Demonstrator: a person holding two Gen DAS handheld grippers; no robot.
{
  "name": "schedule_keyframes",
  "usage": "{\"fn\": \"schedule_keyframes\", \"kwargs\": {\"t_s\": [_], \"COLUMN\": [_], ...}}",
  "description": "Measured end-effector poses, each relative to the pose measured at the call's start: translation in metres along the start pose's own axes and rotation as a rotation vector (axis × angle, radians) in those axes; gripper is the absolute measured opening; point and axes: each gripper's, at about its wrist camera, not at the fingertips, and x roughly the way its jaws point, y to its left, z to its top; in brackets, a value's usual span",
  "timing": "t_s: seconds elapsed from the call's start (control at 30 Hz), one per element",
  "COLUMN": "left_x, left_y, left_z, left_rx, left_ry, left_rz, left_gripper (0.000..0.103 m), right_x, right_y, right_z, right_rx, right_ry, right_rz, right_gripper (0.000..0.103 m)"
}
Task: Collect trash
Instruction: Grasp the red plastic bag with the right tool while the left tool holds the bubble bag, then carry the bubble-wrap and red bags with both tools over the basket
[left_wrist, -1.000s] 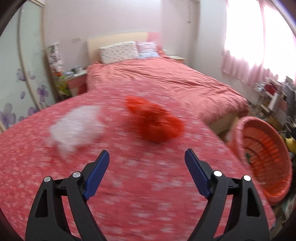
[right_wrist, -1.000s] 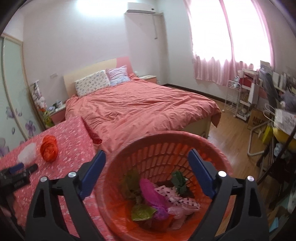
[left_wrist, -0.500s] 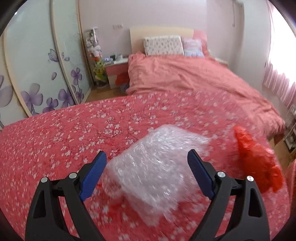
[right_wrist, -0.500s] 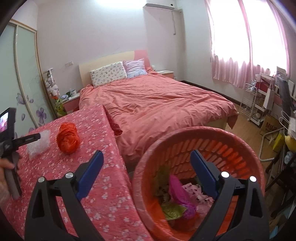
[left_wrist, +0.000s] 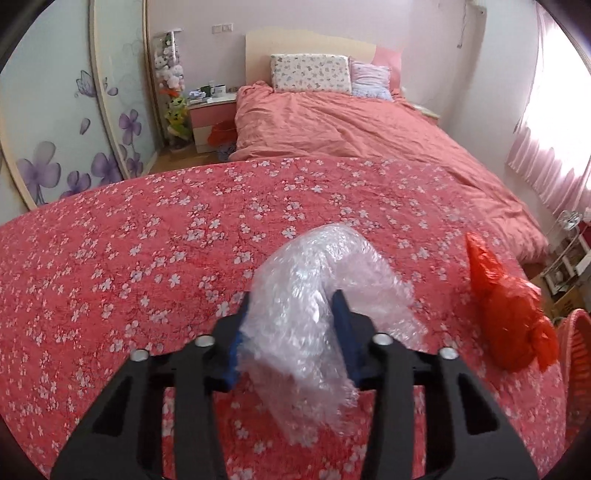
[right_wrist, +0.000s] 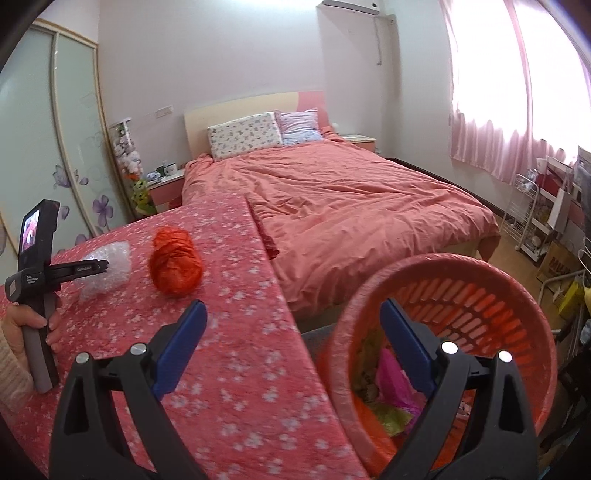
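Note:
My left gripper (left_wrist: 293, 314) is shut on a clear bubble wrap bundle (left_wrist: 317, 295) on the red floral tablecloth (left_wrist: 129, 258). A crumpled red plastic bag (left_wrist: 509, 321) lies to its right. In the right wrist view the left gripper (right_wrist: 99, 266) pinches the bubble wrap (right_wrist: 110, 258) beside the red bag (right_wrist: 175, 264). My right gripper (right_wrist: 295, 332) is open and empty, above the table edge and the rim of an orange basket (right_wrist: 480, 295) that holds several pieces of trash.
A bed with a pink duvet (right_wrist: 351, 206) stands behind the table. A nightstand (left_wrist: 210, 118) and wardrobe doors (left_wrist: 55, 110) are at the left. A wire rack and boxes (right_wrist: 546, 221) crowd the right wall. The basket rim also shows in the left wrist view (left_wrist: 576, 354).
My left gripper swung left from the red bag to the bubble wrap and closed on it. My right gripper moved left, so the basket now sits to the right.

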Motion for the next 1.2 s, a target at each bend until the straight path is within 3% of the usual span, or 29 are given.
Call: {"fn": "schedule_keyframes", "kwargs": {"t_s": [0.37, 0.57, 0.73, 0.77, 0.83, 0.93, 1.2], "left_x": [-0.052, -0.07, -0.07, -0.071, -0.071, -0.072, -0.089], "left_y": [0.053, 0.069, 0.074, 0.074, 0.074, 0.072, 0.057], "left_z": [-0.015, -0.024, -0.027, -0.027, -0.028, -0.031, -0.035], "left_rx": [-0.032, -0.008, -0.008, -0.009, -0.01, -0.016, -0.014], "left_ry": [-0.098, -0.141, -0.142, -0.142, -0.142, -0.136, -0.145], "left_rz": [0.058, 0.107, 0.104, 0.102, 0.1, 0.091, 0.064], "left_gripper": [0.035, 0.035, 0.035, 0.035, 0.035, 0.035, 0.035], "right_x": [0.058, 0.104, 0.132, 0.139, 0.146, 0.149, 0.091], "right_y": [0.082, 0.128, 0.147, 0.148, 0.145, 0.14, 0.115], "right_z": [0.029, 0.043, 0.045, 0.044, 0.043, 0.039, 0.041], "right_rx": [-0.056, -0.121, -0.196, -0.2, -0.182, -0.165, -0.11], "right_ry": [0.055, 0.106, 0.158, 0.183, 0.23, 0.266, 0.183], "right_rz": [0.086, 0.073, 0.03, 0.021, 0.038, 0.062, 0.093], "right_gripper": [0.093, 0.092, 0.091, 0.09, 0.068, 0.054, 0.052]}}
